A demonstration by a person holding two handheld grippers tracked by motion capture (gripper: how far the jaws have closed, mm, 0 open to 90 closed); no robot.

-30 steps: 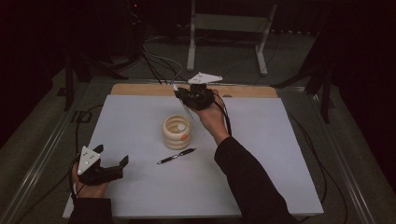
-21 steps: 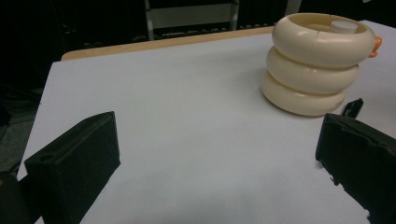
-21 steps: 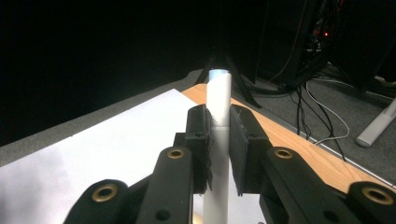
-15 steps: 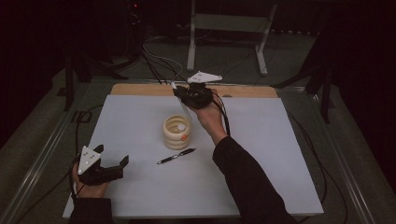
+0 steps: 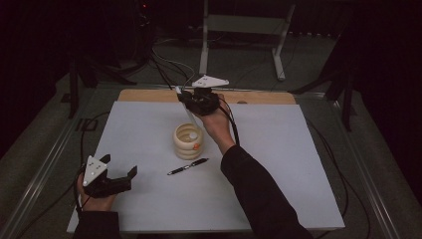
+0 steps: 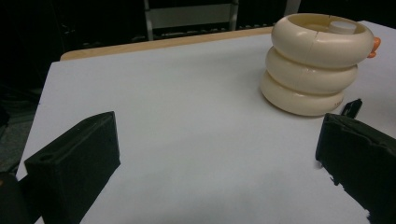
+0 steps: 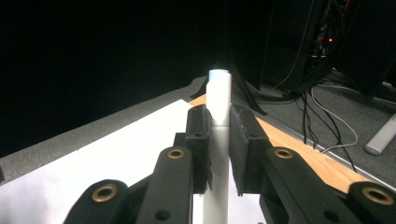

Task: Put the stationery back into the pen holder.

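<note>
A cream ribbed pen holder (image 5: 188,141) stands mid-table, with a white object and an orange one inside it. My right gripper (image 5: 185,97) hovers behind and above the holder, shut on a white marker (image 5: 189,115) that slants down toward the holder's mouth. In the right gripper view the white marker (image 7: 218,107) stands upright, clamped between the two jaws of the right gripper (image 7: 218,119). A black pen (image 5: 187,167) lies flat just in front of the holder. My left gripper (image 5: 119,167) rests low at the front left, open with nothing in it. The left gripper (image 6: 222,126) faces the holder (image 6: 317,70).
White paper (image 5: 149,124) covers the wooden board (image 5: 144,95). A cable (image 5: 231,124) trails from the right gripper along the forearm. Metal stand legs (image 5: 204,45) and cables lie on the dark floor beyond the table.
</note>
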